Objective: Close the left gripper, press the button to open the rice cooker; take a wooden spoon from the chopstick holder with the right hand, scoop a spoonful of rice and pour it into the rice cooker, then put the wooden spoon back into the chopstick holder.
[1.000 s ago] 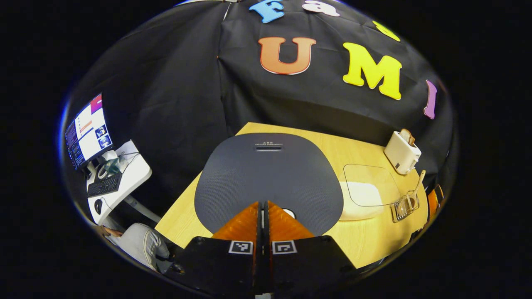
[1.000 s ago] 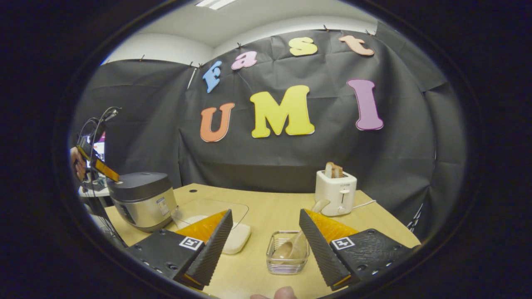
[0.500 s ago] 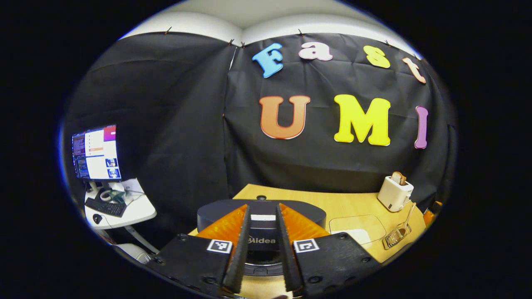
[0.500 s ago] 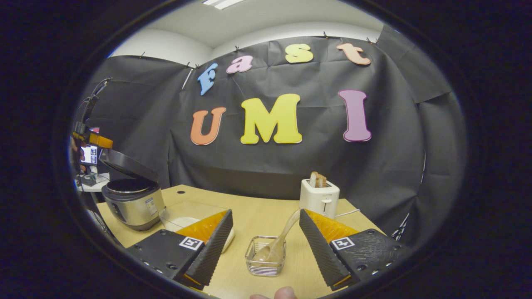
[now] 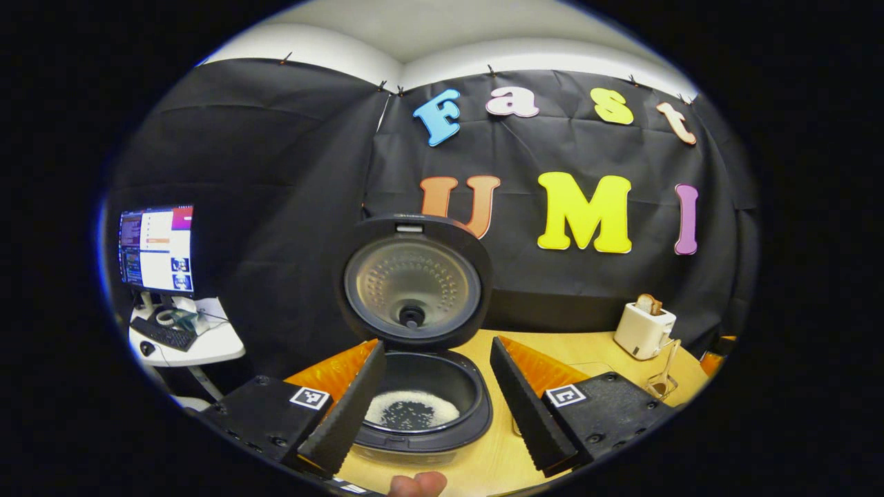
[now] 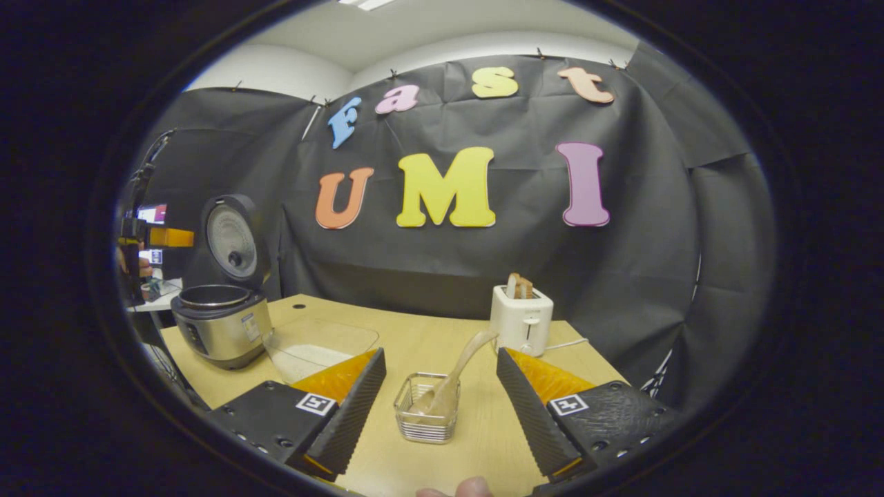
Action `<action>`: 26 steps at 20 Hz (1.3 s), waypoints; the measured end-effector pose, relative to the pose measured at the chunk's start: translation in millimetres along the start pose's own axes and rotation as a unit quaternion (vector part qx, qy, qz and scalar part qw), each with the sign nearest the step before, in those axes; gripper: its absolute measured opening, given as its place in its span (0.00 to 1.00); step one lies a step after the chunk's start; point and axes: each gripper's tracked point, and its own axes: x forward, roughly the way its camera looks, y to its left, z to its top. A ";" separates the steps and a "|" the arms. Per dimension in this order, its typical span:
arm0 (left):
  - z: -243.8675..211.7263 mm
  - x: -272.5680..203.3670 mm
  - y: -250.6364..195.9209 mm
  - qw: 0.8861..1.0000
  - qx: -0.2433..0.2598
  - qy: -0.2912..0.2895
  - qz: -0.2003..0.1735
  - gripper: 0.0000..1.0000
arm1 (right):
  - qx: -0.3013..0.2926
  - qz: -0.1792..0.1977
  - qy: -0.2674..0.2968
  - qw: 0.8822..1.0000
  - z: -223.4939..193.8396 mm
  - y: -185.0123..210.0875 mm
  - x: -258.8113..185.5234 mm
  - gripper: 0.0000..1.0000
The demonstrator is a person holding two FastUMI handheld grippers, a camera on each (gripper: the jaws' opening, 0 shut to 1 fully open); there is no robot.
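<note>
The rice cooker [image 5: 423, 421] stands with its lid [image 5: 412, 279] swung upright. White rice lies in its dark inner pot [image 5: 413, 410]. My left gripper [image 5: 436, 344] is open just in front of the cooker, a finger on either side of the pot and touching nothing. In the right gripper view the cooker [image 6: 222, 324] sits at the table's left end. The wire chopstick holder [image 6: 423, 408] stands between my open right gripper's [image 6: 440, 353] fingers, a little ahead. The wooden spoon [image 6: 461, 366] leans in the holder with its handle up and to the right. The right gripper holds nothing.
A clear container of rice [image 6: 319, 346] sits between the cooker and the holder. A white toaster [image 6: 521, 319] with bread stands behind the holder. The wooden table [image 6: 442, 455] ends at the black cloth wall. A side desk with a monitor [image 5: 156, 248] stands to the left.
The cooker lid has swung from shut to fully upright. My left gripper lifted off the lid, drew back and opened. The right gripper's view drifted slightly, staying open by the holder.
</note>
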 end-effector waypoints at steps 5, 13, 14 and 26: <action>-29.9 -24.3 -12.8 1.000 0.013 -0.001 -0.006 0.98 | 0.023 0.002 0.038 0.999 -22.2 -12.1 10.6 0.96; -47.7 -47.0 -34.1 0.999 0.043 -0.015 -0.021 0.98 | 0.064 0.018 0.111 0.992 -50.4 -14.9 93.5 0.95; -50.2 -47.8 -34.6 0.999 0.049 -0.016 -0.019 0.98 | 0.067 0.015 0.120 0.990 -54.0 -17.0 102.6 0.96; -54.1 -51.1 -21.4 0.999 0.052 -0.010 0.004 0.98 | 0.119 0.028 0.151 0.981 -59.8 -14.3 168.8 0.96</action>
